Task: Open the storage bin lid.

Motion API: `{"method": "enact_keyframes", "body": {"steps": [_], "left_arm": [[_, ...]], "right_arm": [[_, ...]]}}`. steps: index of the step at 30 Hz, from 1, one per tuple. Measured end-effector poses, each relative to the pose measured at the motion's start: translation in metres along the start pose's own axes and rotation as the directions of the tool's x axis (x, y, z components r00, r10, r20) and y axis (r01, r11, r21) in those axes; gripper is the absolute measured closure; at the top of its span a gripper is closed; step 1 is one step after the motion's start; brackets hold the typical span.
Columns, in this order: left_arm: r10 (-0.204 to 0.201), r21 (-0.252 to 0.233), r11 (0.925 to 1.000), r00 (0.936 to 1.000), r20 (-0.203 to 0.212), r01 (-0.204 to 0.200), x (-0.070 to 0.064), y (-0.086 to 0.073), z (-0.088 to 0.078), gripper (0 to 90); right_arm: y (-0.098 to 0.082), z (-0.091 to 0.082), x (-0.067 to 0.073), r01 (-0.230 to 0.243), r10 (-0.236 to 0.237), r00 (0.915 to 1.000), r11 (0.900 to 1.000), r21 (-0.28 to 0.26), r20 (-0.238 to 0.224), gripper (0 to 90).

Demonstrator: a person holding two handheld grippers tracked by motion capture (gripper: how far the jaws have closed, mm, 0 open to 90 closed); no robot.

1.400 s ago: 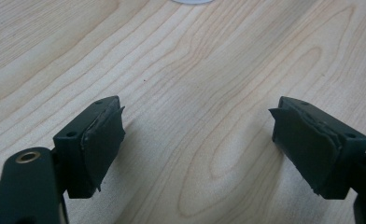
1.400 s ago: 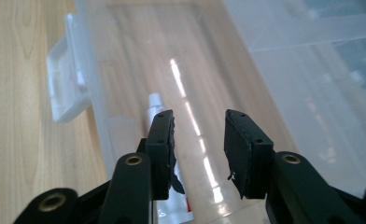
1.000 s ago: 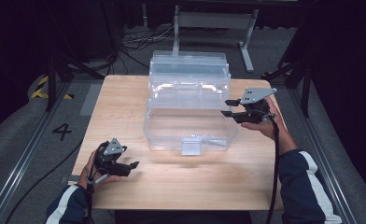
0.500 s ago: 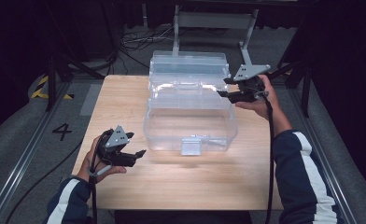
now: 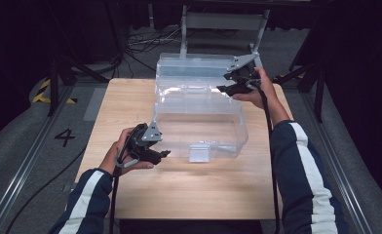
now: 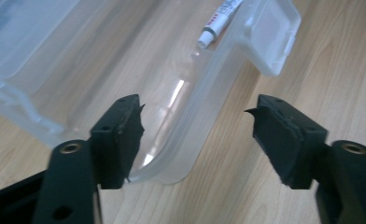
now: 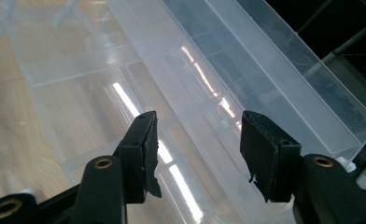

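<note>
The table (image 5: 130,107), pale wood grain, carried a large clear plastic box (image 5: 199,119) near its middle, toward the far edge. The box sat flat on the wood, and its lid (image 5: 199,66) stood raised along the far side. A latch tab (image 5: 199,152) hung at the middle of the near wall, close to the table surface.

We held the left tool (image 5: 164,153) just beside the near left corner of the box. In the left gripper view its jaws straddled the rounded corner rim (image 6: 181,154): one pad lay at the inside of the rim, the other stood clear over bare wood. The jaws had just been closing, with the rim between them, yet no clamp showed, so we logged this tool as released.

We held the right tool (image 5: 224,83) at the far right of the box, by the raised lid. In the right gripper view its jaws stood apart above the clear plastic, gripping nothing.

A small white tube (image 6: 218,21) lay inside the box near the latch.
</note>
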State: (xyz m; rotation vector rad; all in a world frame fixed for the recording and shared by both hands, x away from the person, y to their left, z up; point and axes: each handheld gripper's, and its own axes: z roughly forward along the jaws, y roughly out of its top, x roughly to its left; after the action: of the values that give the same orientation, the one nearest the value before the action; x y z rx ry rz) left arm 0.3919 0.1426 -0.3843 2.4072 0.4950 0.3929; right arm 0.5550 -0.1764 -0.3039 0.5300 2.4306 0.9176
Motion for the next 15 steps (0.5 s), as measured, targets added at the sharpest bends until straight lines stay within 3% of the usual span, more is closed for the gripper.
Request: {"method": "enact_keyframes", "body": {"steps": [3,6,9,13,15], "left_arm": [[0.039,0.030,0.9988,0.9991,0.017,-0.039,0.001,0.006,0.010,46.3],[0.065,0.050,0.9965,0.9974,0.031,-0.066,0.001,0.009,0.016,57.8],[0.086,0.092,0.9917,0.9958,0.031,-0.089,0.000,0.012,0.024,59.1],[0.092,0.109,0.9894,0.9947,0.045,-0.096,0.003,0.015,0.029,62.9],[0.096,0.123,0.9873,0.9946,0.040,-0.100,0.003,0.017,0.032,65.6]], "right_arm": [[-0.001,0.009,-0.002,-0.004,0.004,1.0000,1.000,0.026,-0.007,50.0],[-0.001,0.013,-0.004,-0.004,0.005,0.9999,1.000,0.019,-0.011,53.7],[0.000,0.019,-0.005,-0.002,0.003,0.9996,0.998,0.056,-0.027,56.2],[0.002,0.026,-0.004,0.016,-0.016,0.9999,0.995,0.101,-0.007,57.2],[0.002,0.026,-0.003,0.017,-0.017,0.9998,0.995,0.096,-0.005,60.6]]}}
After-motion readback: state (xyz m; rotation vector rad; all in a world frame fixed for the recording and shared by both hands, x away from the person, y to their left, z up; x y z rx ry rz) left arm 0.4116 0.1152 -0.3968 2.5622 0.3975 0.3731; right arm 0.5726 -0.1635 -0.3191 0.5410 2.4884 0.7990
